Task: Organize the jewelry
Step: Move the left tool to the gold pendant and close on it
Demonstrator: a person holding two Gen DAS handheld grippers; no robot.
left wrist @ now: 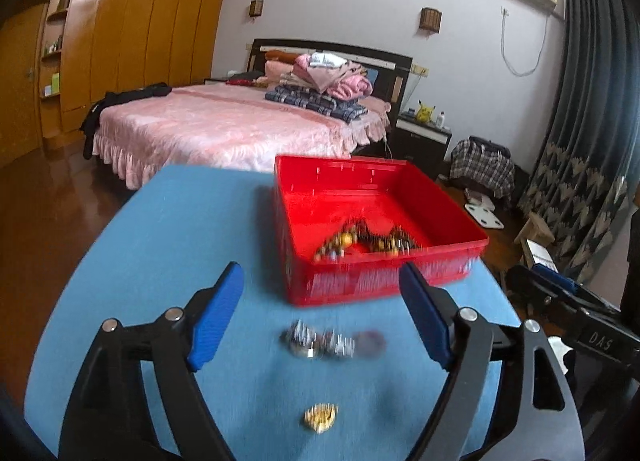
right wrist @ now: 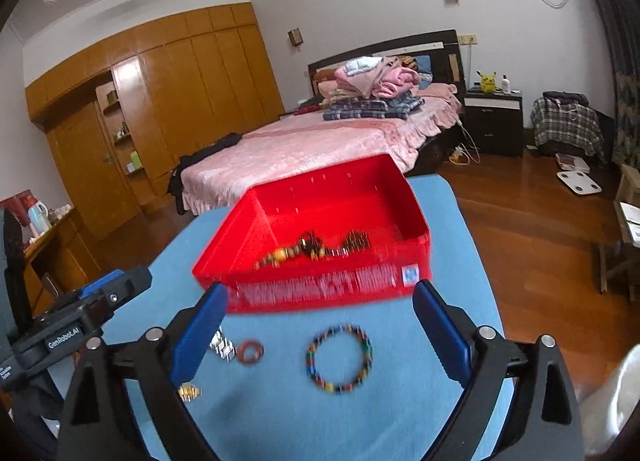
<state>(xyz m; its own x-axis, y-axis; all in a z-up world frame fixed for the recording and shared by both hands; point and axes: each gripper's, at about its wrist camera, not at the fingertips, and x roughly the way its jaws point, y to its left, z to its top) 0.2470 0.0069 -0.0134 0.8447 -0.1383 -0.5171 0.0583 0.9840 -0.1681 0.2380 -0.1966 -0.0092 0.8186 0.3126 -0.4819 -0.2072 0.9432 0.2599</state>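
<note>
Left gripper (left wrist: 322,313) and right gripper (right wrist: 320,325), both wide open and empty, near the red box (right wrist: 340,289); bracelet (right wrist: 340,359) before it.

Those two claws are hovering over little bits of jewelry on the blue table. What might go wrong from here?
1. The gold piece is small and lies flat, so the open left gripper may pinch past it.
2. The silver piece and reddish ring lie close together; grabbing one might nudge the other.
3. The red bin sits just behind the beaded bracelet, so the open right gripper might bump it.
</note>
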